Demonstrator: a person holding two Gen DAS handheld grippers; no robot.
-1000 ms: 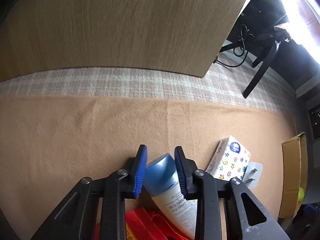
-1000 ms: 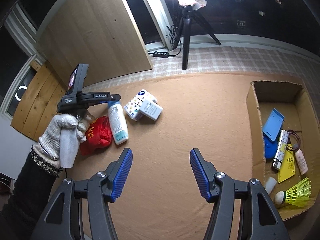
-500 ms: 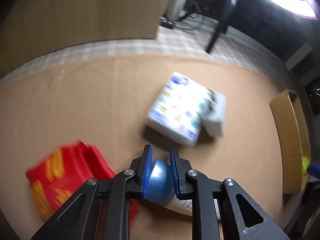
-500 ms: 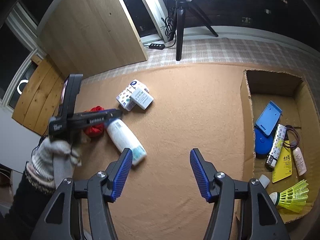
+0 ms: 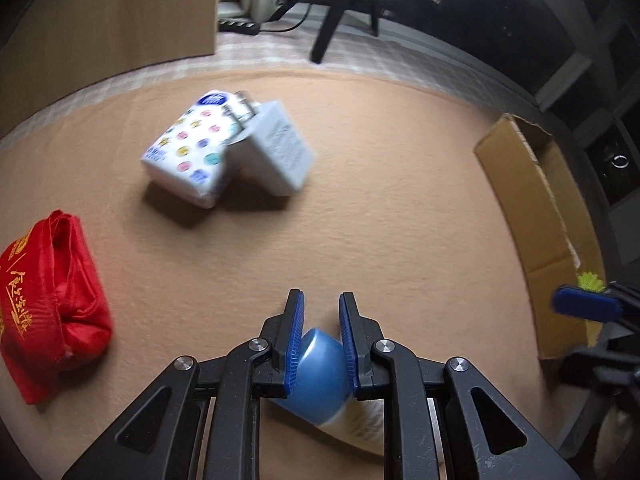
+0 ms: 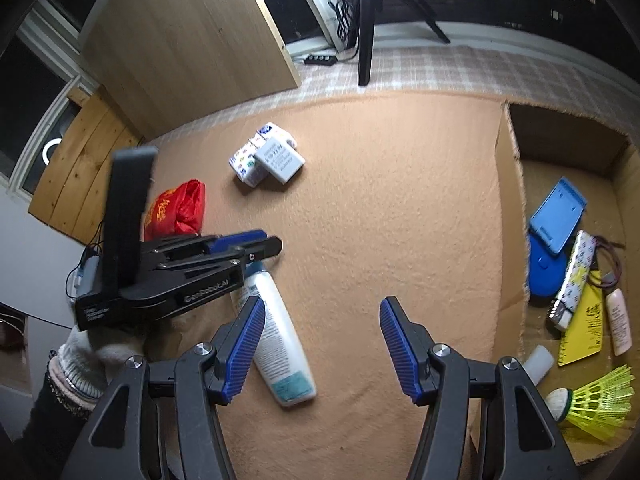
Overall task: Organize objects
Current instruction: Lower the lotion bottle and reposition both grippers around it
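My left gripper is shut on the blue cap of a white lotion bottle. In the right wrist view the left gripper comes in from the left, held by a gloved hand, and the lotion bottle trails toward the camera over the tan mat. I cannot tell whether the bottle is off the mat. My right gripper hangs open with nothing between its fingers, just right of the bottle. A cardboard box stands at the right; the same cardboard box shows at the right of the left wrist view.
A patterned tissue pack and a grey adapter leaning on it lie farther back on the mat. A red cloth bag lies at the left. The box holds a blue stand, a yellow shuttlecock and several small items. A tripod leg stands behind.
My left gripper closed on the bottle's cap and moved right with it, away from the red bag, swinging the bottle round. My right gripper sank a little and stayed open.
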